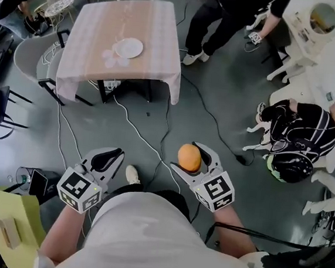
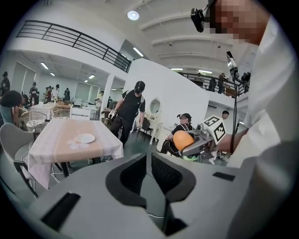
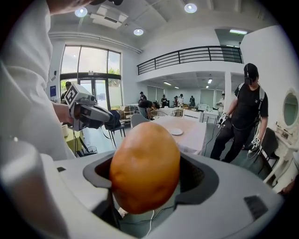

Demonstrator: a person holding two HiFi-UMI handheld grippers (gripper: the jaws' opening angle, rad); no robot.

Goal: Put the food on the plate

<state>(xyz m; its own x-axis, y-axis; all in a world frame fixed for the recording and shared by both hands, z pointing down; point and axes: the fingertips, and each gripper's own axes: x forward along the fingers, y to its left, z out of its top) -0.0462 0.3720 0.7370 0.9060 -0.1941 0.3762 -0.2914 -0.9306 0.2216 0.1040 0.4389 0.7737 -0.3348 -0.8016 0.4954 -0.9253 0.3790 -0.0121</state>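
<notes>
From your head, the square table in pale pink checked cloth (image 1: pixel 157 26) stands far ahead, with the round white plate (image 1: pixel 128 48) near its middle. Your right gripper (image 1: pixel 185 156), well short of that table, clamps the smooth orange oval food (image 1: pixel 189 158). Your left gripper (image 1: pixel 109 155) is just as far from the table.

In the left gripper view, its jaws seem closed on nothing.

In the right gripper view, the food sits squeezed between the jaws, with the table well beyond it.

A large white hall staged like a dining room. Loose cables (image 1: pixel 134 128) trail under a cloth-covered table (image 1: pixel 94 41), and a railed mezzanine (image 3: pixel 187 55) runs high behind it.
</notes>
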